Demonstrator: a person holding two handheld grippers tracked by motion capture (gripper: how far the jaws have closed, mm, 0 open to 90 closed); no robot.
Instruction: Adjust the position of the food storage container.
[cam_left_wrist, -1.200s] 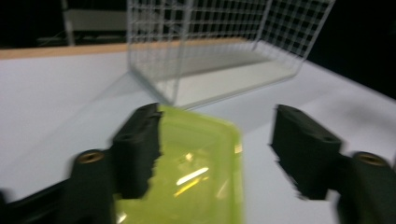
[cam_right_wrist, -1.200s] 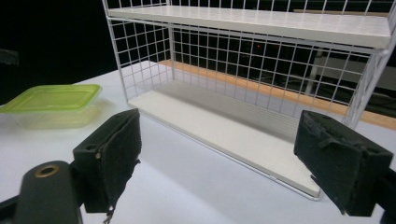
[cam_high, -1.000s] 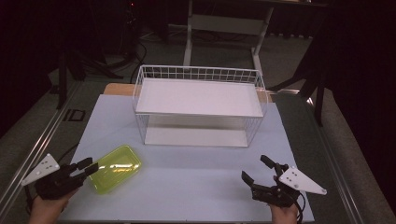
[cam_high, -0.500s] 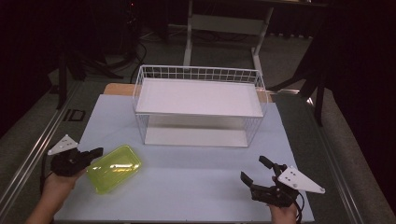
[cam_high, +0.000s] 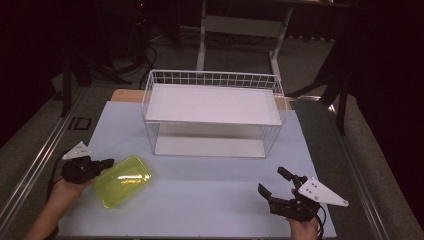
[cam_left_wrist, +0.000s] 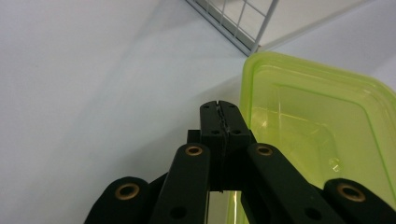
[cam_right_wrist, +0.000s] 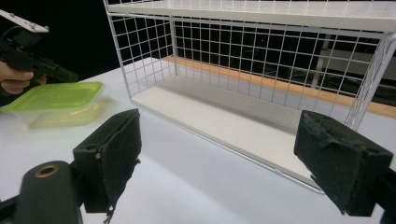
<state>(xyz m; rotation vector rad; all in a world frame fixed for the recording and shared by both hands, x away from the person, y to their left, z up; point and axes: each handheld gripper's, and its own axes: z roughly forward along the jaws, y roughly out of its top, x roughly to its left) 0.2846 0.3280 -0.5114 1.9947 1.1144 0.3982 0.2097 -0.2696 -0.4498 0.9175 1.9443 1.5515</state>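
Note:
A lime-green translucent lidded container (cam_high: 125, 180) lies flat on the pale table mat at the front left. My left gripper (cam_high: 106, 163) is shut, its tips resting against the container's left rim. In the left gripper view its jaws (cam_left_wrist: 219, 116) are pressed together beside the container's edge (cam_left_wrist: 322, 135), with nothing visible between the pads. My right gripper (cam_high: 272, 180) stands open at the front right with nothing between its fingers; in its own view (cam_right_wrist: 217, 154) it faces the rack, with the container (cam_right_wrist: 53, 98) far off to the left.
A white wire rack (cam_high: 212, 105) with a solid top shelf and a lower shelf stands at the middle back of the mat (cam_high: 210, 190). Its lower opening (cam_right_wrist: 224, 112) faces the front. Metal rails run along both table sides.
The left gripper moved up and inward from the front-left corner to the container's left rim, and its jaws closed. The right gripper stayed put.

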